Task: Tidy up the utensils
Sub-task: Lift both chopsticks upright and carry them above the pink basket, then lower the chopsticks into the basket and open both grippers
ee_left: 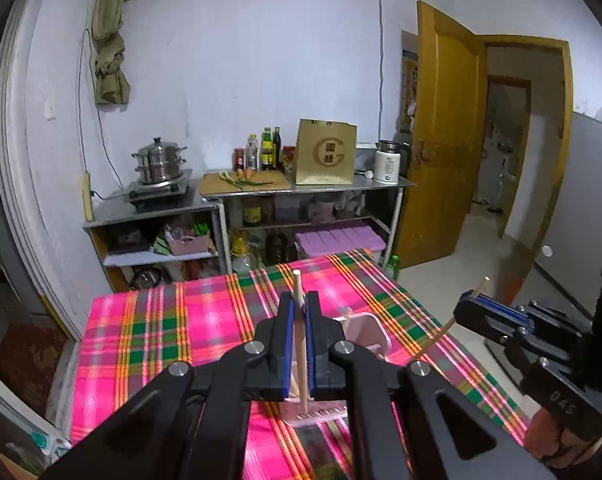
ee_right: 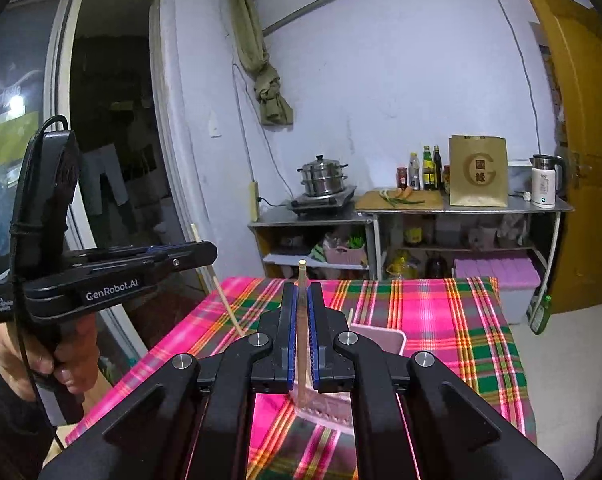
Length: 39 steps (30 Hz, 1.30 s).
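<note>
My left gripper is shut on a wooden chopstick that stands nearly upright, its lower end down in a pink utensil holder on the plaid table. My right gripper is shut on a second chopstick, its lower end also at the pink holder. In the left wrist view the right gripper shows at the right with its chopstick slanting down. In the right wrist view the left gripper shows at the left with its chopstick.
The table has a pink plaid cloth. Behind it stand metal shelves with a steamer pot, bottles, a paper bag and a kettle. A yellow door stands open at the right.
</note>
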{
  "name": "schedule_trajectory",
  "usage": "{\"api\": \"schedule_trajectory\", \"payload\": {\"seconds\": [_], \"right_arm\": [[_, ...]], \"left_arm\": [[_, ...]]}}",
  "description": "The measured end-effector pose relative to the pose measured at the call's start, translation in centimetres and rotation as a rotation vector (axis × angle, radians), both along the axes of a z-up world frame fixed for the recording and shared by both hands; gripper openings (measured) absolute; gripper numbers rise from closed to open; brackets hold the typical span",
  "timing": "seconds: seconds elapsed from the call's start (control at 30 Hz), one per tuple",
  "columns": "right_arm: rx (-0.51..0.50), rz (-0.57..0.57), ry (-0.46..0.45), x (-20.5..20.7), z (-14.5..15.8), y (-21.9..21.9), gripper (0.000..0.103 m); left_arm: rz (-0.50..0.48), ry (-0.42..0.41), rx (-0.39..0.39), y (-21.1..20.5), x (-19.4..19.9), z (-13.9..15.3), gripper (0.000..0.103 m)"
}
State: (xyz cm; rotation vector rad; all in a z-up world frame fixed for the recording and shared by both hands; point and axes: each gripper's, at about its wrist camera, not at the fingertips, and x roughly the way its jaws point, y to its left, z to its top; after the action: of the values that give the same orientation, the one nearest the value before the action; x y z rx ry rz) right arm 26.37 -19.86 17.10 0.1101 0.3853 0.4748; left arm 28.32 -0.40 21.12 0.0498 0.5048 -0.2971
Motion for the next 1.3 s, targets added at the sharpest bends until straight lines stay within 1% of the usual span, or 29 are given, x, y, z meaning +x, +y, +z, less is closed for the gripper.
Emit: {"api": "schedule_trajectory", "payload": {"seconds": [0.17,0.37,0.7,0.9,1.3], "right_arm": [[0.015,-0.008,-0.004,1.6,-0.1,0.1,0.005],[0.015,-0.020,0.001,3.6,-0.7,0.6,0.005],[-0.002,-0.022,0.068,5.5,-4.2,1.1,0.005],[-0.011,-0.025,0.109,6.3,-5.7,1.1,0.005],[-0.046,-0.016,0.187,7.2,-8.0,1.6,0.005]], "left_arm": [[0.012,-0.006,-0.018,0.2,1.8,-0.2,0.006],[-0.012,-0.014,-0.023,-0.4,3.1,-1.3,0.006],[-0.019,0.064,-0.038,-0.5,5.5,-5.3,0.006],[-0.012,0.108,-0.046,-0.1,6.2,-7.0,0.006],[-0.018,0.195,-0.013,-0.5,6.6,-10.0,0.006]]}}
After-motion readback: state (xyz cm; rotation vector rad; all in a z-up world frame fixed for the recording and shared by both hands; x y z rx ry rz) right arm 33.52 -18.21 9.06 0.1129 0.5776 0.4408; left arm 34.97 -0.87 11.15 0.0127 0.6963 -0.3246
